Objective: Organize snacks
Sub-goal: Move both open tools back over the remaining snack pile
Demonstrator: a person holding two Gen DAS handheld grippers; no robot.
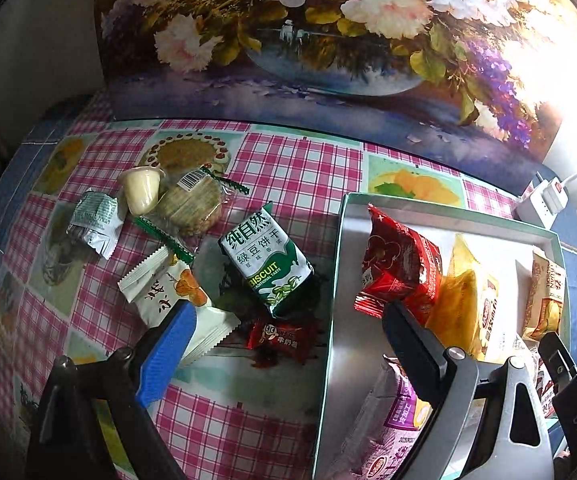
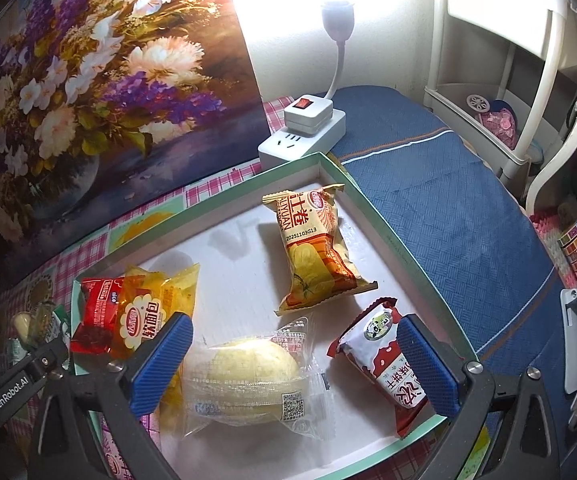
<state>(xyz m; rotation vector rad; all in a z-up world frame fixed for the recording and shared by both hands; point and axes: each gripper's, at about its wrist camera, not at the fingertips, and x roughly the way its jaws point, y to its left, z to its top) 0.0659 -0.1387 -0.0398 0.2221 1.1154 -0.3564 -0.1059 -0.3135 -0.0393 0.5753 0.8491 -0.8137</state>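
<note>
The right gripper (image 2: 292, 354) hangs over the tray (image 2: 372, 216) with its jaws spread wide and gripping nothing. No earlier view is on hand, so only the stance is told. Between the jaws, untouched by either pad, lies the pale round cake in clear wrap (image 2: 248, 380); just inside the right jaw lies the red-and-white packet (image 2: 380, 356), and beyond the tips the orange-yellow roll packet (image 2: 314, 252). Outside the left jaw sit the yellow soft-bread packet (image 2: 152, 312) and the red packet (image 2: 96, 320), near the tray's left wall. The left gripper (image 1: 288, 320) also stands with jaws wide apart and empty, straddling the tray's edge: its right jaw is over the tray beside the red packet (image 1: 400, 268), its left jaw over the table (image 1: 296, 160). Between those jaws lie the green biscuit pack (image 1: 268, 264) and the small dark red candy (image 1: 276, 338); the white packet with orange print (image 1: 172, 292) lies partly under the left jaw. Farther out are the round cracker in clear wrap (image 1: 192, 204), the small jelly cup (image 1: 140, 192) and the grey-green sachet (image 1: 92, 224). By my count at least five snacks are in the tray, with a purple packet (image 1: 388, 412) at its near end, and six remain on the table, so roughly half the gathering looks done. The biscuit pack seems the nearest next pick.
</note>
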